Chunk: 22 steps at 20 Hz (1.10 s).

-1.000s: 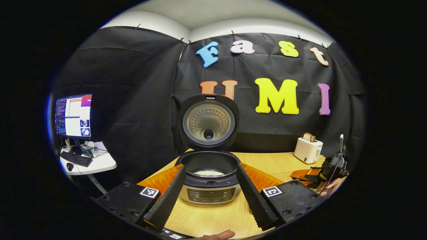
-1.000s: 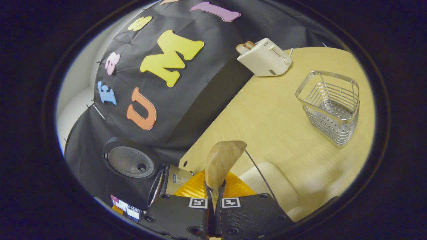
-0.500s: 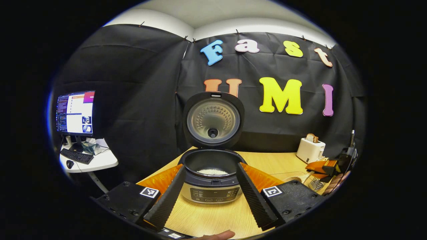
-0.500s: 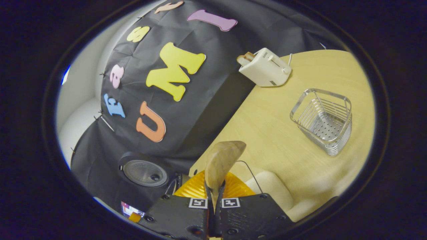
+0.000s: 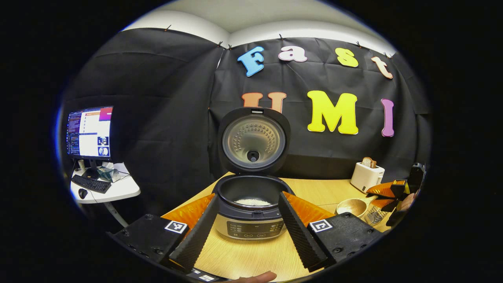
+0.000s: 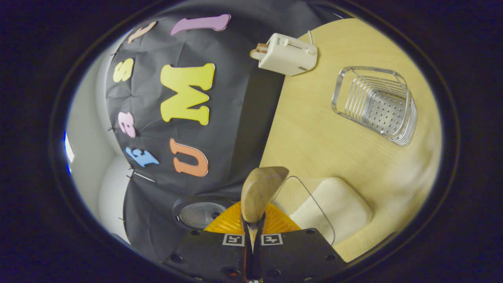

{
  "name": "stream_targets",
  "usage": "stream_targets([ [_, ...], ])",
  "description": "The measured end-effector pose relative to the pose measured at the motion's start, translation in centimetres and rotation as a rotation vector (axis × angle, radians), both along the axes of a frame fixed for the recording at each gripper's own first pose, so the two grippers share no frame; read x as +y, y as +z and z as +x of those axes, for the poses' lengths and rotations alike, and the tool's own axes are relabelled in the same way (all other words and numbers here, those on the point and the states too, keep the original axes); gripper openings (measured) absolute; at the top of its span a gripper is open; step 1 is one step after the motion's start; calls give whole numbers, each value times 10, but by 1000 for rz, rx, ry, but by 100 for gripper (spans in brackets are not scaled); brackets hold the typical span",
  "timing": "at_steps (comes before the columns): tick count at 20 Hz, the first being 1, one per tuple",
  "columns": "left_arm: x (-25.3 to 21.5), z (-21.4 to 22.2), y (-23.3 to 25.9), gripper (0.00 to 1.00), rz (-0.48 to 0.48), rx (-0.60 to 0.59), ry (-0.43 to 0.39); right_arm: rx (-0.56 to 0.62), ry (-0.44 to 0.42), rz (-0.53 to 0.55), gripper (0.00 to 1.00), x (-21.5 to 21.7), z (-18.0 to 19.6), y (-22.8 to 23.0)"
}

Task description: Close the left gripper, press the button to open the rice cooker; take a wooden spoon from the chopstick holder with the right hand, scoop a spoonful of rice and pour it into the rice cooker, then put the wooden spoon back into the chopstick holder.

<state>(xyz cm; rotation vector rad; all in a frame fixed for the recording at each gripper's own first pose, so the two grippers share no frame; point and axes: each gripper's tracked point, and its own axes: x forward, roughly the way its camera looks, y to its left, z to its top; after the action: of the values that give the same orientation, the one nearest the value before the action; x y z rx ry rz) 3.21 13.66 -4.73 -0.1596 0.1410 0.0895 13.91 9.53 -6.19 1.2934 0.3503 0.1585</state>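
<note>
Wooden spoon [image 6: 259, 192] sits clamped in the right tongs [image 6: 252, 236], whose two fingers are pressed together on the narrow neck just below the bowl, so the bowl stands out ahead of them. In the left gripper view the same spoon [image 5: 353, 206] shows at the right edge, its hollow facing up and looking empty, held above the table [image 5: 243, 259] near the chopstick holder [image 5: 374, 215]. The rice cooker [image 5: 251, 212] stands with its lid raised and a shallow layer of rice [image 5: 252, 202] in the pot. The left tongs [image 5: 246, 224] are spread wide, holding nothing, one finger to each side of the cooker's front.

In the right gripper view the wire chopstick holder [image 6: 375, 104] stands empty on the table, well apart from the spoon, with a toaster [image 6: 286, 53] beyond it and a pale container [image 6: 334, 210] just beside the tongs.

Judging by this, the scoop and pour look done and the return to the holder remains. The spoon should be light and stiff, its smooth wood liable to pivot in a pinch grip. A hold on the handle near the neck seems right, with the free end entering the holder first.
</note>
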Motion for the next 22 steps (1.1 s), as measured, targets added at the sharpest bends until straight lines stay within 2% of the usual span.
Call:
stream_targets([
  [3,1,-2,3,97,-2,-8,0,-46,11,-43,0,17,0,25],
  [4,-1,-3,4,100,-8,-10,-3,-68,15,-59,0,24,0,37],
  [5,-3,-5,7,97,-10,-19,-12,-91,19,-75,0,32,1,48],
  [7,-5,-7,14,97,-4,-40,-26,-128,33,-94,0,51,5,66],
  [12,15,-14,17,97,8,-60,-10,-161,59,-114,0,93,32,101],
  [17,46,-15,9,97,3,-45,31,-179,84,-176,0,142,56,116],
  [22,73,-19,3,97,7,-41,70,-170,78,-310,1,181,80,114],
])
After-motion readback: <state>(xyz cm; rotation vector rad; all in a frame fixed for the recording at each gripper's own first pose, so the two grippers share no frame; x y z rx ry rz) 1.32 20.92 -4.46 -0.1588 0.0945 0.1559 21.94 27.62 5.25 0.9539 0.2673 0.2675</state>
